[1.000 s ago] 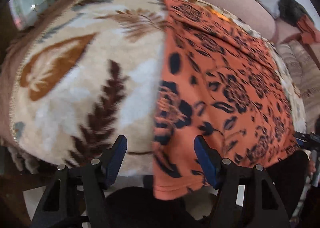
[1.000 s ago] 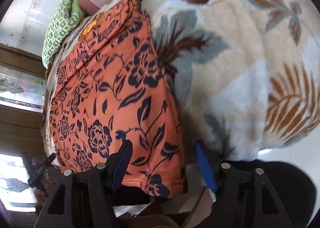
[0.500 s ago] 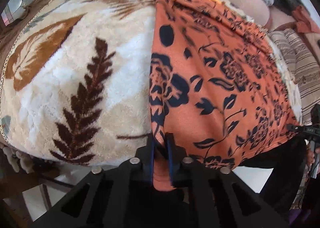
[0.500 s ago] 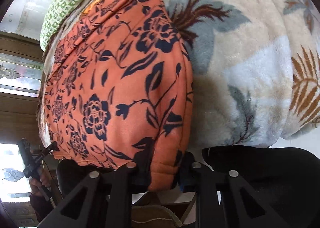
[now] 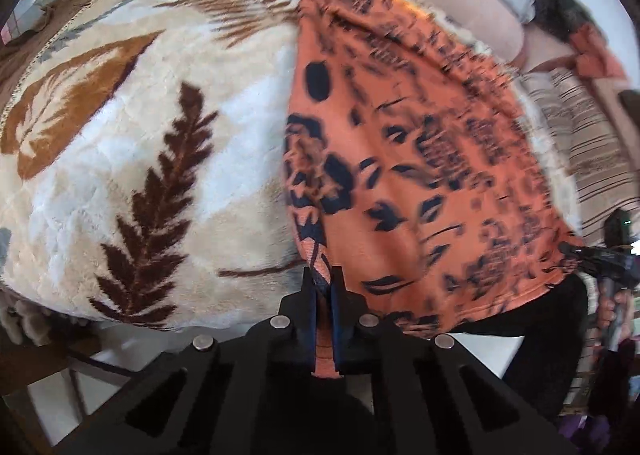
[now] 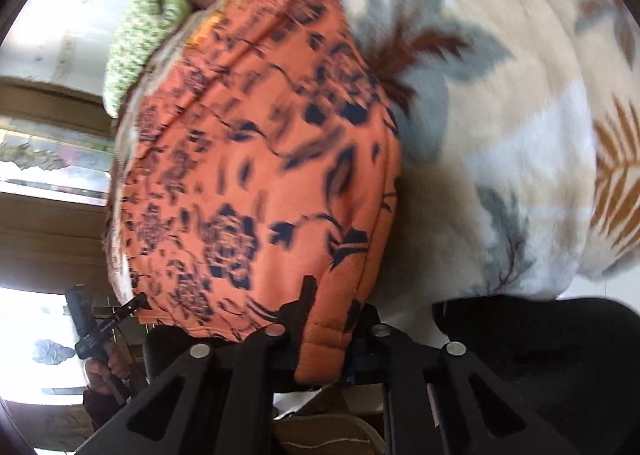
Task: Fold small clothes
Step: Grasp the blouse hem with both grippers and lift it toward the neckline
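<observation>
Pinching thin orange floral garment [image 5: 420, 159] corners: left gripper [image 5: 324, 295], right gripper [image 6: 328, 315].

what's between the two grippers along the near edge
The hem of the orange floral garment spans it, pinched by the left gripper and right gripper; both wrist views show it on the leaf-print blanket.

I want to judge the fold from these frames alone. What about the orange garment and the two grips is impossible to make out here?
- Orange garment: print smeared by motion blur in both wrist views; its type is unclear.
- Far end: foreshortened and blurred.
- Left hand-held gripper: the clamped hem is hidden between the fingers.
- Right hand-held gripper: its right finger is covered by the cloth.
- Leaf-print blanket: edges cut off by the frame.
</observation>
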